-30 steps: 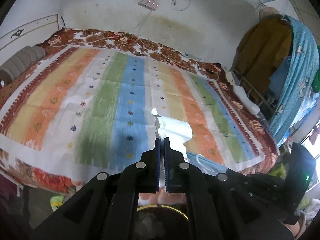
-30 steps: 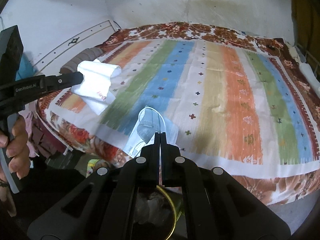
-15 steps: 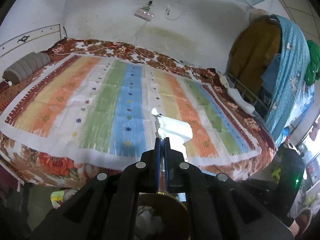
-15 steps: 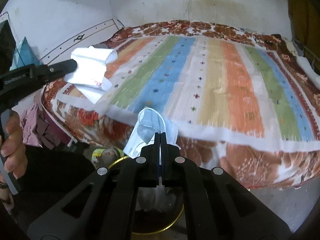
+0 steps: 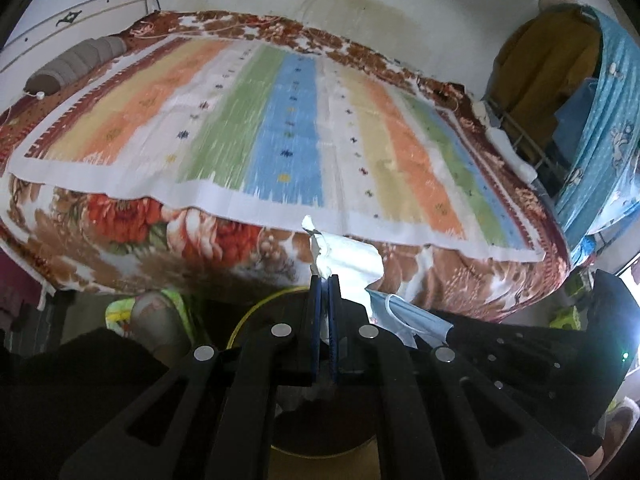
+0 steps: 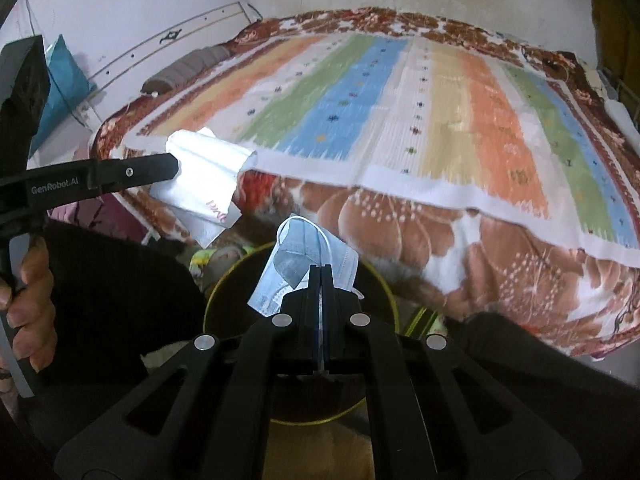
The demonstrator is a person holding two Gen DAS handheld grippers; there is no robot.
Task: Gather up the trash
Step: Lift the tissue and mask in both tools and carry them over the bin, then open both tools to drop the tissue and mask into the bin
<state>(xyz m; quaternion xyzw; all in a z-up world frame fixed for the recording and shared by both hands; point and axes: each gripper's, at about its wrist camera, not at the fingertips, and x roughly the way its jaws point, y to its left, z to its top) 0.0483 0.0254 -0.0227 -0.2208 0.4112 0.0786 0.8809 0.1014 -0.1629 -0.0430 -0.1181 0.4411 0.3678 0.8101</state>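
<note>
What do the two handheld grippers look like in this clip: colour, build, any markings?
Both grippers are matte black, with flat linkage bars fixed by silver round rivets and slim fingers lined in blue. Left gripper; right gripper. From the right wrist view, the left gripper's side bar carries white "GenRobot.AI" lettering. A small green light glows on the right gripper's body.

The round bin (image 6: 224, 280) with the yellow rim sits on the floor just in front of the bed (image 6: 460, 248), and its mouth lies open below the face mask (image 6: 304, 256) and the white paper (image 6: 204, 184). The bed's hanging floral blanket (image 5: 160, 232) walls off the far side of the bin. A dark clothed leg (image 6: 112, 280) crowds its left side and another (image 6: 520, 360) its right, leaving only the way straight down free.
</note>
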